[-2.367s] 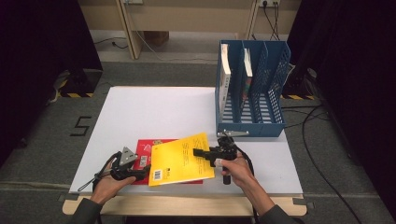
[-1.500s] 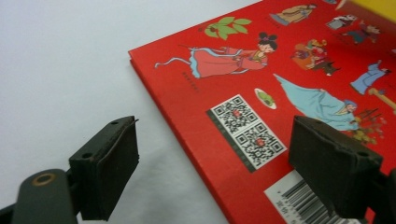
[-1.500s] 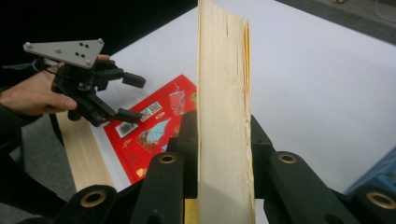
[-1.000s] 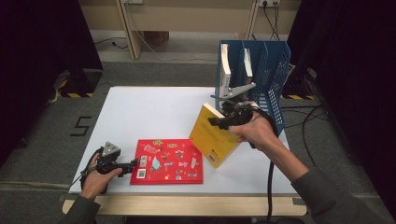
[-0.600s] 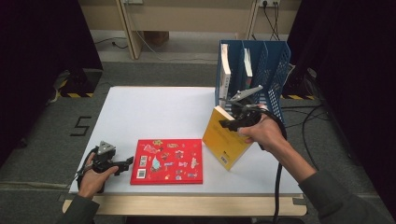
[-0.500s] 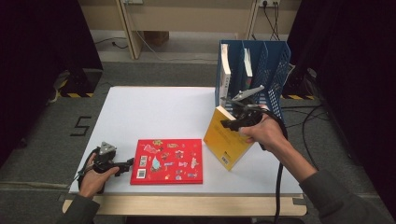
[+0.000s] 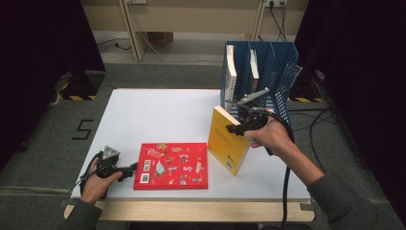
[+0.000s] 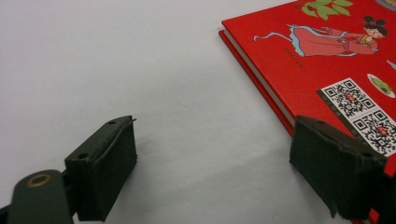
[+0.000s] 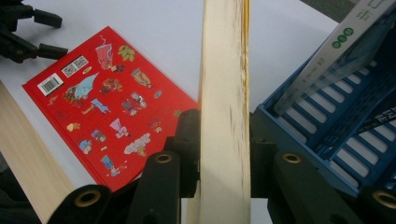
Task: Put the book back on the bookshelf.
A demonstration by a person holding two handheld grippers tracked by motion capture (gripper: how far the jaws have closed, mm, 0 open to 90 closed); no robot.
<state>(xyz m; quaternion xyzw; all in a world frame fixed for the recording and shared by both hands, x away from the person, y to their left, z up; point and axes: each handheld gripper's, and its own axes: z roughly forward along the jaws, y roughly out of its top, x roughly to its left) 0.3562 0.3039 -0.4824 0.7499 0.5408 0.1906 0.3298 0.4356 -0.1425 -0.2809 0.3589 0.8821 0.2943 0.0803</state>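
High view: right gripper [image 7: 238, 127] clamped on yellow book [image 7: 228, 141], held upright on desk [image 7: 158, 115] just in front of blue rack [image 7: 282, 72]. Left gripper [image 7: 130, 168] open, empty, w/ one jaw touching red book [image 7: 171, 165], flat near desk's front edge.

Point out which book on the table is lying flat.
The red book, flat near the front edge. The yellow book stands on edge, clamped by the right gripper.
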